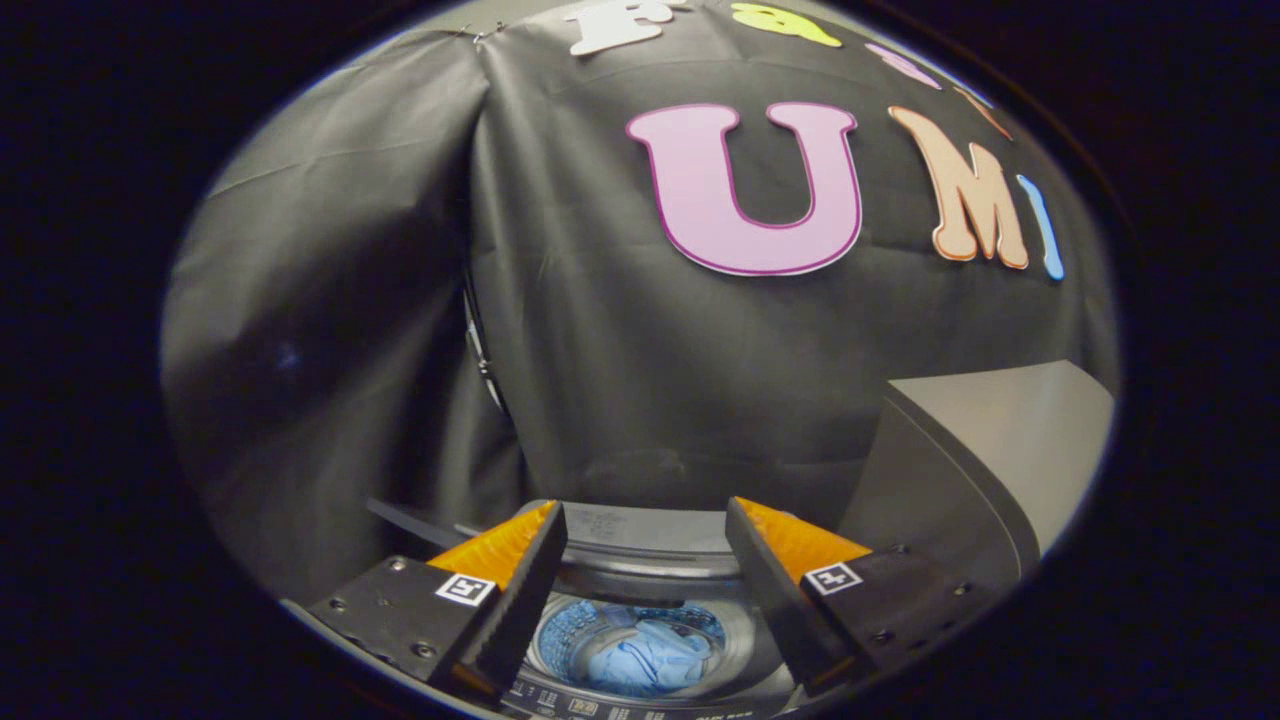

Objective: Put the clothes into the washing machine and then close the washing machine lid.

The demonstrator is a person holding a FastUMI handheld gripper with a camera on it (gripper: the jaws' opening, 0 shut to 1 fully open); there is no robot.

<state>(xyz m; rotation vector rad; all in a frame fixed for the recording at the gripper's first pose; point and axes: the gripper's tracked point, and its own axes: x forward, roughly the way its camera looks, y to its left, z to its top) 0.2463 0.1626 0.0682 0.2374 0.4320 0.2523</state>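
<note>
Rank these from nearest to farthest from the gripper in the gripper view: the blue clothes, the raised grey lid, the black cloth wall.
The open gripper holds nothing.
1. Blue clothes, in the washing machine drum below, between the fingers.
2. Raised grey lid, standing beside the right finger.
3. Black cloth wall, beyond the machine.

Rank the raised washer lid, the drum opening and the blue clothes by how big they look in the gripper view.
1. Raised washer lid.
2. Drum opening, seen between the open claw fingers.
3. Blue clothes inside the drum.

The gripper (645, 520) hangs with its two fingers (520, 590) spread wide apart, jaws parted, nothing pressed between the orange-topped pads.
</note>
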